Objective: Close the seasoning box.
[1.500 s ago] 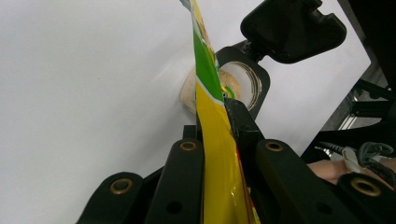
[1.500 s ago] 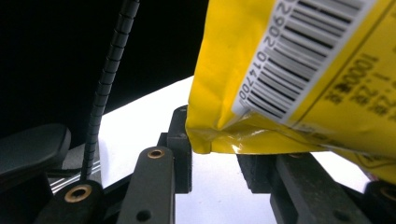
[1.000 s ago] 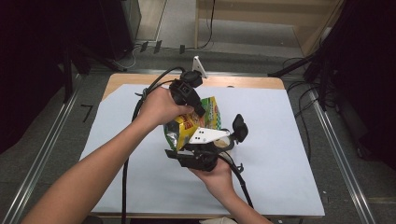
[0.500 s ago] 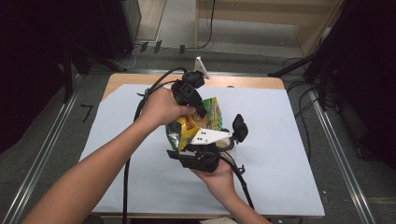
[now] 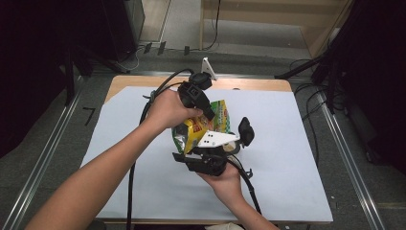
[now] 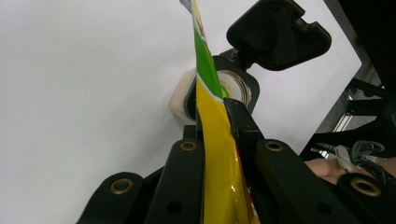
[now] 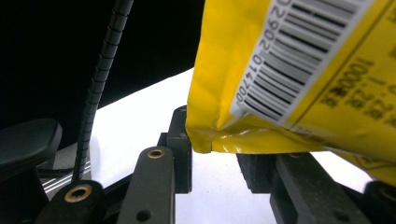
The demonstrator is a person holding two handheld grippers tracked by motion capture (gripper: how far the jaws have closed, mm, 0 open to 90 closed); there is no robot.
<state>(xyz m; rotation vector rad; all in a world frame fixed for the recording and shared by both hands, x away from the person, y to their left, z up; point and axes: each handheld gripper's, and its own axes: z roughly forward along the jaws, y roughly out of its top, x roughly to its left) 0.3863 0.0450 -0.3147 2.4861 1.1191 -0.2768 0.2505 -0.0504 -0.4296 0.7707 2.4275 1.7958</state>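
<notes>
Snack bag (image 5: 203,128), one, yellow and green, held up over the white surface (image 5: 297,158). Left tool (image 6: 212,140) pressed together, pinching the bag's top edge. Right tool (image 7: 215,158) spread, lower corner between the jaws, pads not pressing. Best to keep the top pinch firm, then close squarely on that corner. Tape roll (image 6: 187,95), one, beneath.
</notes>
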